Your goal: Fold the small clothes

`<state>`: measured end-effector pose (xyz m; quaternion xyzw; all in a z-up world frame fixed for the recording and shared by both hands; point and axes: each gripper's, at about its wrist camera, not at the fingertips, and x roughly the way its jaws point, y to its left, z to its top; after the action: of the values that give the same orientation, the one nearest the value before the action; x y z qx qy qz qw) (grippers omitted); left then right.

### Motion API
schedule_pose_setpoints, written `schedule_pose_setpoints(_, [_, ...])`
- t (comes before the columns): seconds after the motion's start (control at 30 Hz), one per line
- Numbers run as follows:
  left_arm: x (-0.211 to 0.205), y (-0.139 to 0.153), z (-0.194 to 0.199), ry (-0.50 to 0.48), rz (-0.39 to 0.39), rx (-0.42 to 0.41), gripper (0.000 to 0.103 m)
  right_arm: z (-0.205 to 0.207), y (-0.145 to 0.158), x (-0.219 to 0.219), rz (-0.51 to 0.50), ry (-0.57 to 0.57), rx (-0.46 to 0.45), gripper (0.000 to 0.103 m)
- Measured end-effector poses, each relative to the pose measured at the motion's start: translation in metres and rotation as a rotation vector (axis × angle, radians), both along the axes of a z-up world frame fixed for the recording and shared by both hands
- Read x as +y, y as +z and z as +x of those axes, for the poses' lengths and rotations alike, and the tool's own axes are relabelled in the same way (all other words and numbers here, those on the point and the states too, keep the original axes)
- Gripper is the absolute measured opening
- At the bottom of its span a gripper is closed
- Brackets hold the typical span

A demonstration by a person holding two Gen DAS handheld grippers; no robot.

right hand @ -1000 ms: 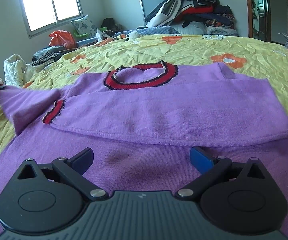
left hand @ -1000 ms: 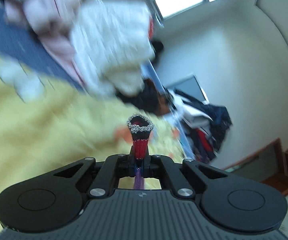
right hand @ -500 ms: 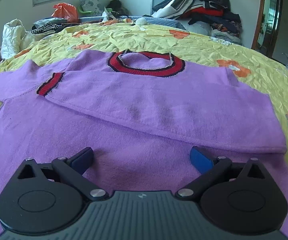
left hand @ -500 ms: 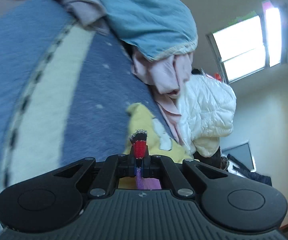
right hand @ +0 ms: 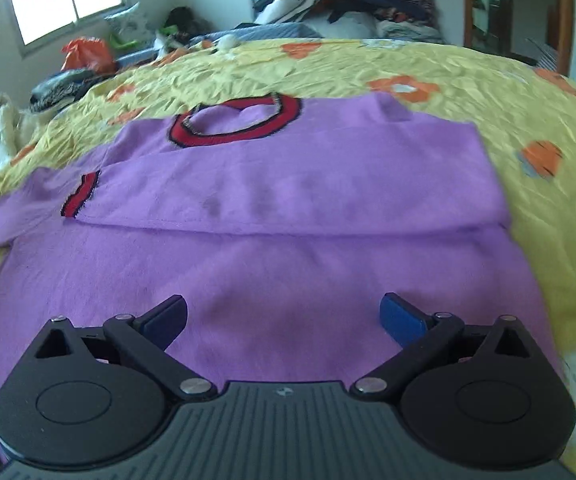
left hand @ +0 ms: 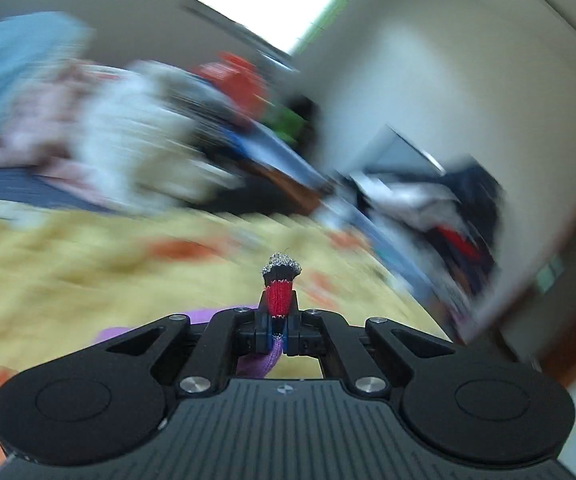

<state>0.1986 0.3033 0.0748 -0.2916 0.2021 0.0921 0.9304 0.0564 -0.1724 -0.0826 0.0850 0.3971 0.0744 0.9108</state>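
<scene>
Since the earlier frame, the left wrist view has swung from the blue blanket to the blurred room. The left hand-held gripper (left hand: 277,326) is pinched on the red sleeve cuff (left hand: 279,300). The right hand-held gripper (right hand: 283,318) is spread above one purple sweater (right hand: 271,248), flat on the yellow bed (right hand: 488,92), with one sleeve (right hand: 288,188) folded across, cuff at 9 o'clock.

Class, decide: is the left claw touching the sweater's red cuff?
Touching. The left wrist view shows the left claw shut on the red cuff.
</scene>
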Motion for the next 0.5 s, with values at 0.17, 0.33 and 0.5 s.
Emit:
schedule_pose_setpoints(0.17, [-0.161, -0.019, 0.065, -0.236, 0.071, 0.054, 0.003, -0.033, 0.003, -0.014, 0.028, -0.001, -0.047, 0.103])
schedule_pose_setpoints(0.33, [-0.273, -0.072, 0.082, -0.38, 0.038, 0.143, 0.003, -0.054, 0.008, -0.034, 0.011, -0.032, -0.064, 0.103])
schedule_pose_setpoints(0.5, [-0.338, -0.103, 0.075, -0.484, 0.045, 0.19, 0.003, -0.067, 0.011, -0.062, 0.049, -0.112, -0.076, 0.103])
